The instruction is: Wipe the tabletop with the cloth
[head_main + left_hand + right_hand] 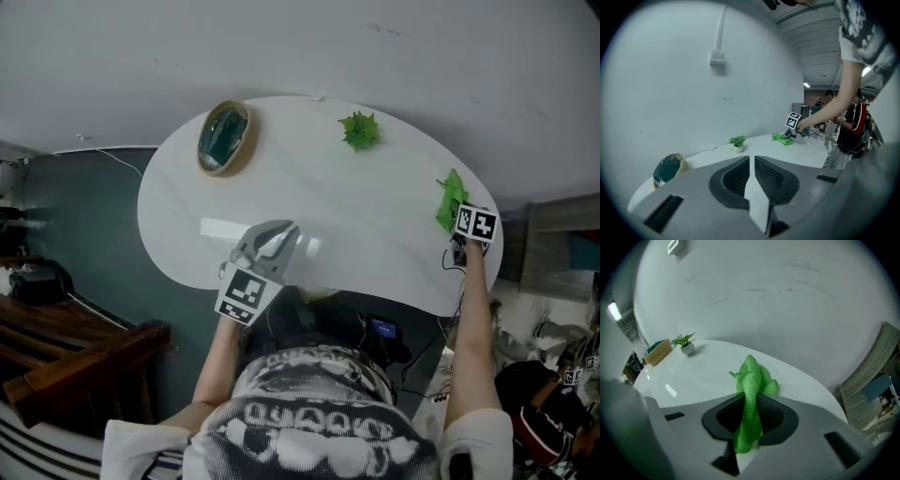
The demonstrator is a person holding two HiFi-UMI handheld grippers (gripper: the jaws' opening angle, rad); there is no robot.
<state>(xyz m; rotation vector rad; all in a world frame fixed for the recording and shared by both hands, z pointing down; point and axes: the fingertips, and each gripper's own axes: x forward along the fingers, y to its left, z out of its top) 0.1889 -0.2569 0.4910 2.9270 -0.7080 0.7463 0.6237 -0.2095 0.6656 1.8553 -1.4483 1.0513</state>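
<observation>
A bright green cloth [751, 380] runs between the jaws of my right gripper [750, 425], which is shut on it; its free end rests bunched on the white tabletop [698, 376]. In the head view the cloth [451, 199] lies at the table's right end, just ahead of the right gripper [461, 246]. My left gripper [272, 246] hovers over the near edge of the table [309, 197], jaws nearly together and nothing between them. From the left gripper view, the left gripper [751, 180] looks across the table at the cloth [783, 138].
A round wooden bowl with a dark green lining [223, 137] sits at the table's far left. A small potted plant [360, 130] stands at the far middle. A white wall runs behind the table. A dark wooden bench [66, 352] and cables lie on the floor.
</observation>
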